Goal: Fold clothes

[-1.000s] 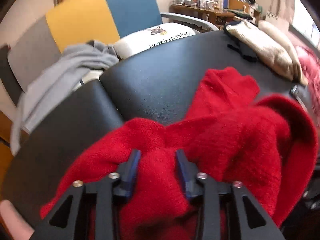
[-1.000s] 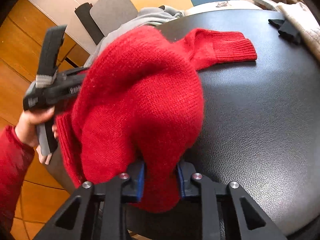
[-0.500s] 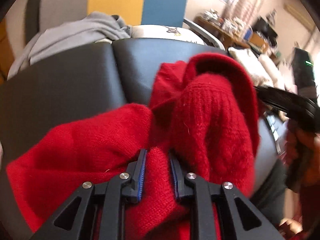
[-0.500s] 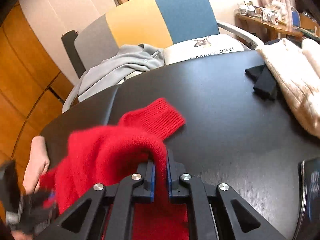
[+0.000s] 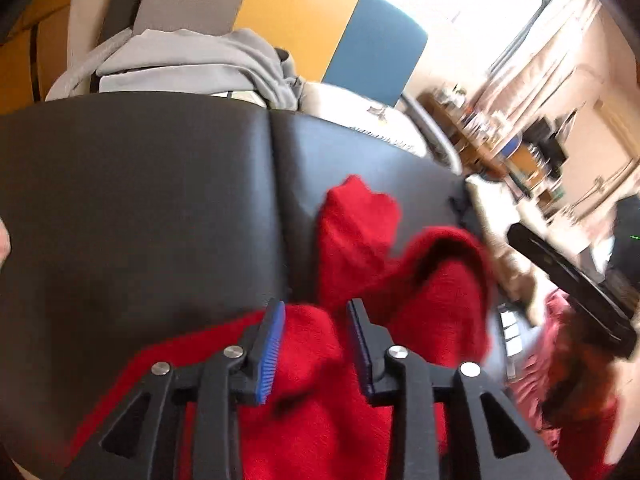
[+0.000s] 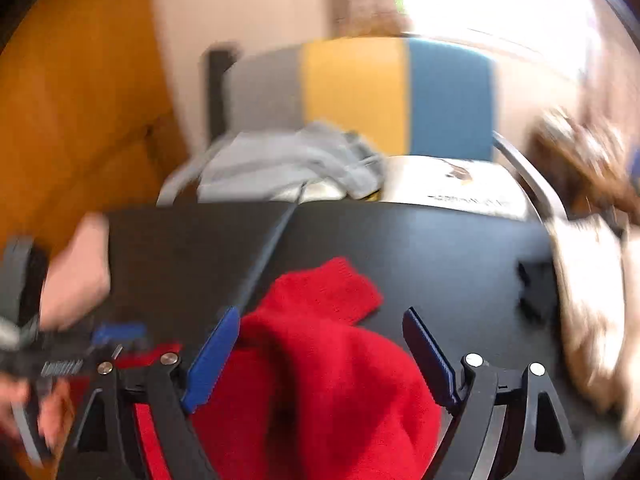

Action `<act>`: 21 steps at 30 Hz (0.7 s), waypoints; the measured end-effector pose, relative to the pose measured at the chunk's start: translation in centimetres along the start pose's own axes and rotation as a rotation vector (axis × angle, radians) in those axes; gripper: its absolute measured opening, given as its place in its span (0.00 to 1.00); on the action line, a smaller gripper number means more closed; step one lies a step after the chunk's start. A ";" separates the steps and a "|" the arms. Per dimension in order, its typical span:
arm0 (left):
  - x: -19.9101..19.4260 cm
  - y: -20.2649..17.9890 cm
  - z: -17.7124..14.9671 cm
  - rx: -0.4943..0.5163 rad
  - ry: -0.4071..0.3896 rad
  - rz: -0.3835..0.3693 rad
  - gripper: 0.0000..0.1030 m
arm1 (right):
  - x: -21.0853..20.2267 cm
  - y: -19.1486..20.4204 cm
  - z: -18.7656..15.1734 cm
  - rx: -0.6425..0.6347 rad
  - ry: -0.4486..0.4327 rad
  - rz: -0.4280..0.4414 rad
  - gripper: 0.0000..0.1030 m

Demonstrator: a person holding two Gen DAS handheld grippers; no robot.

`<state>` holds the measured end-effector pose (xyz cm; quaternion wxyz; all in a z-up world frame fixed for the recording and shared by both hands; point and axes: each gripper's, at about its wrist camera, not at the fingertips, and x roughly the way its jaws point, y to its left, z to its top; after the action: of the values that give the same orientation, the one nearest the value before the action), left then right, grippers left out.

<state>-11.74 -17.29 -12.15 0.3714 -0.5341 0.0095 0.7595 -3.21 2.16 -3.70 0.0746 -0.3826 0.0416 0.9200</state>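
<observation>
The left claw (image 5: pixel 316 334) stands partly open, its blue pads either side of a fold of the red sweater (image 5: pixel 360 264) but with gaps showing, so it does not pinch the knit. The sweater lies bunched on the black surface (image 5: pixel 140 200), spreading under this claw and ahead to its right, where one sleeve end points away.

The right claw (image 6: pixel 320 356) is spread wide and holds nothing; the sweater (image 6: pixel 320 380) sits heaped between and below its fingers, the cuff just ahead. The view is blurred. To its left is the left claw (image 6: pixel 116 330).

Beyond the surface, ahead of both claws, a grey garment (image 6: pixel 288 156) lies on a chair (image 6: pixel 400 92).
</observation>
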 end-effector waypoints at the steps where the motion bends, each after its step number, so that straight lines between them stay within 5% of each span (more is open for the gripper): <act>1: 1.7 0.1 -0.1 0.024 0.074 -0.003 0.32 | 1.1 1.3 0.5 -0.057 0.057 -0.027 0.82; 3: 3.7 -0.2 -0.8 0.071 0.148 0.033 0.32 | 3.1 2.3 0.8 -0.115 0.128 -0.068 0.82; 6: 3.9 -1.3 -1.4 0.170 0.095 0.063 0.33 | 7.8 2.7 -0.1 -0.249 0.294 -0.142 0.74; 7: 3.9 -1.3 -1.4 0.172 0.097 0.063 0.33 | 9.0 2.8 -0.8 -0.289 0.324 -0.133 0.62; 8: 3.9 -1.1 -1.2 0.156 0.100 0.054 0.33 | 10.0 2.7 -1.2 -0.307 0.347 -0.121 0.18; 10: 3.8 -0.6 -0.9 0.102 0.115 0.028 0.33 | 10.2 1.3 -0.5 -0.224 0.345 -0.085 0.10; 12: 3.5 0.3 -0.3 0.039 0.113 0.005 0.33 | 8.5 -0.5 1.6 -0.137 0.244 -0.079 0.04; 21: 2.9 1.2 1.7 -0.048 0.022 0.009 0.33 | -1.4 -5.2 13.0 0.082 -0.149 -0.127 0.04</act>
<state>-14.24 -15.89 -14.31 0.3550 -0.5512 -0.0021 0.7551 -10.46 8.92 6.35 0.1512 -0.3117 0.0490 0.9368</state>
